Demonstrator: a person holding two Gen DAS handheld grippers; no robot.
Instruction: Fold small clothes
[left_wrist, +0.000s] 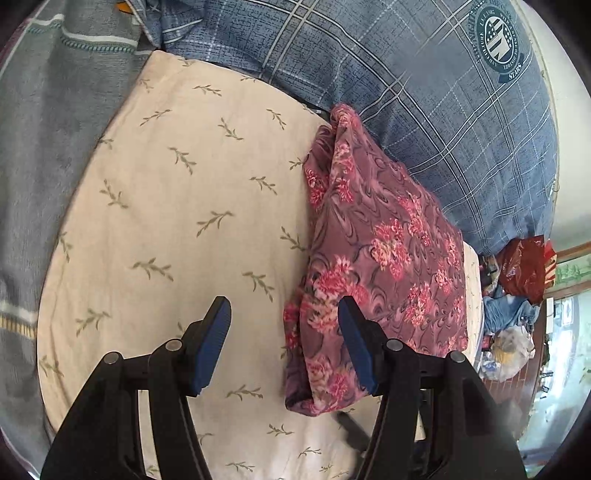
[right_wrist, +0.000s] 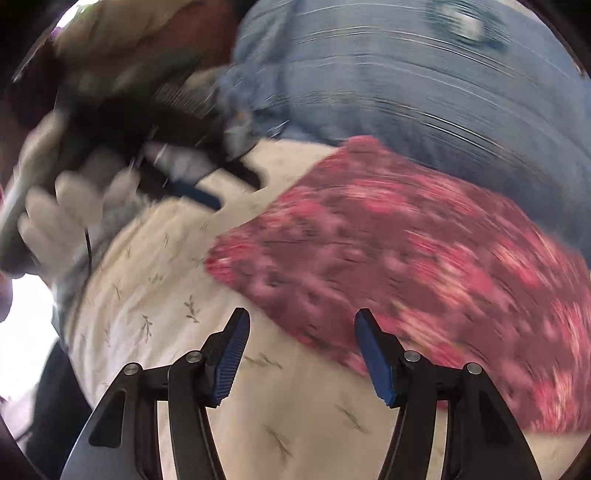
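Blue ribbed pads are seen nearest in both wrist views. The left gripper (left_wrist: 284, 341) is held with its jaws spread wide and nothing between them; its right pad overlaps the near edge of the folded floral garment (left_wrist: 380, 266) in the picture, though contact cannot be confirmed. The right gripper (right_wrist: 301, 354) is likewise spread and empty, poised over bare sheet just short of the garment's near edge (right_wrist: 406, 273).

The garment, maroon with pink flowers, is laid folded on a cream leaf-print sheet (left_wrist: 177, 206). Its left edge is bordered by a wide stretch of open sheet; its far edge is pressed against a blue plaid quilt (left_wrist: 443, 110), so free room is found only on the left and near sides. A grey striped blanket (left_wrist: 48, 122) bounds the sheet on the far left.

At the sheet's right edge, clutter is noted beyond: a red bag (left_wrist: 524, 266) and blue cloth, partly cut off by the lens rim.

The right wrist view is heavily motion-blurred. The left gripper (right_wrist: 199, 192) and a white-gloved hand (right_wrist: 74, 214) are made out at upper left, details unreadable.
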